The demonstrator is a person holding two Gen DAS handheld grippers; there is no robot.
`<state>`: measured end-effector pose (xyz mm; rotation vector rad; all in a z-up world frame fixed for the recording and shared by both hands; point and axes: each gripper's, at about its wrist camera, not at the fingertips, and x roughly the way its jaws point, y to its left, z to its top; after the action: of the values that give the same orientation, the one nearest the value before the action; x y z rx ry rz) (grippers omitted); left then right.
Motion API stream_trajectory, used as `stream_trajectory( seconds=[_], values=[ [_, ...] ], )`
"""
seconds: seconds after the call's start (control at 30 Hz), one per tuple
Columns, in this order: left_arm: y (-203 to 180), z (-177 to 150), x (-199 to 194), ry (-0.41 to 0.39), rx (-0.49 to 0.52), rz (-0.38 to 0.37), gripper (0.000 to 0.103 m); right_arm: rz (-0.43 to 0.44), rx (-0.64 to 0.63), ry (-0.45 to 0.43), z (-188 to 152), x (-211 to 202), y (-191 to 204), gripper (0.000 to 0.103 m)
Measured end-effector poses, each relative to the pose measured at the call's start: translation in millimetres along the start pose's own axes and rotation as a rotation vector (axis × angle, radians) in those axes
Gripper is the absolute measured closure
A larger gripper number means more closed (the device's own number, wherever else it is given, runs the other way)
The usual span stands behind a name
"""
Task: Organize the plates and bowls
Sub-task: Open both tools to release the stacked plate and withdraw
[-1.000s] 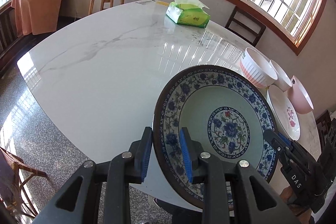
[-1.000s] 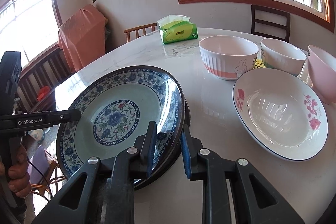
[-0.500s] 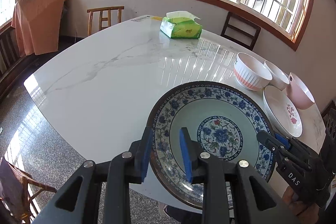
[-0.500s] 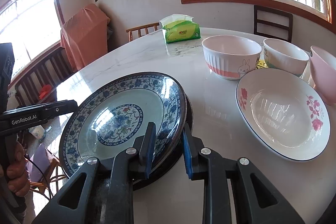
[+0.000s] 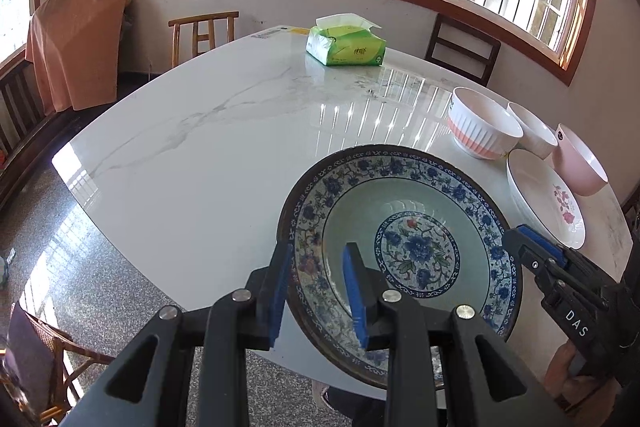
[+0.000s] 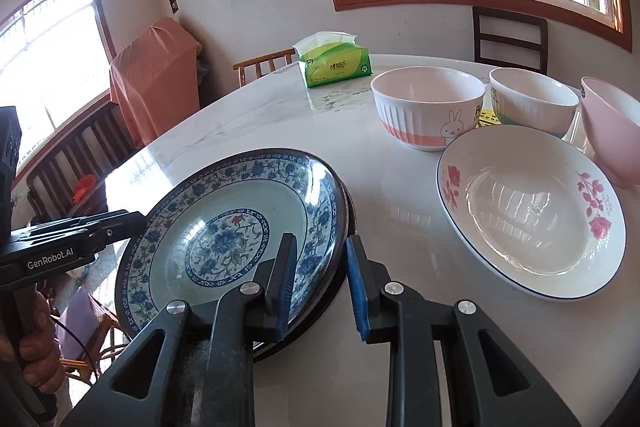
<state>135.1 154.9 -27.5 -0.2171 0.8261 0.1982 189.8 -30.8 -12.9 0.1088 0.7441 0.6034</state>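
Overhanging the table (image 5: 192, 131) edge, the blue plate (image 5: 400, 239) faces bare marble.

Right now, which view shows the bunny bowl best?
The right wrist view: the bunny bowl faces the camera side-on, with its rabbit print, ribbed wall and pink band plain. The left wrist view shows the same bowl smaller, near the picture's right edge, from above; only ribs, band and inside show, not the rabbit.
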Motion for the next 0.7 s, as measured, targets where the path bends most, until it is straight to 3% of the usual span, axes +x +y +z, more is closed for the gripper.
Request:
stream_trajectory(
  seconds=[0.4,0.57,0.7],
  values=[
    [-26,-16,-13,0.025,0.045,-0.012,0.075,0.017,0.042,-0.154,-6,-25,-10,0.077],
    [-54,-27,-18,0.045,0.106,-0.034,0.071,-0.058,-0.18,-0.235,-22,-43,24,0.076],
    [-77,-32,-24,0.049,0.161,-0.07,0.071,-0.038,-0.061,-0.215,-30,-66,0,0.075]
  ],
)
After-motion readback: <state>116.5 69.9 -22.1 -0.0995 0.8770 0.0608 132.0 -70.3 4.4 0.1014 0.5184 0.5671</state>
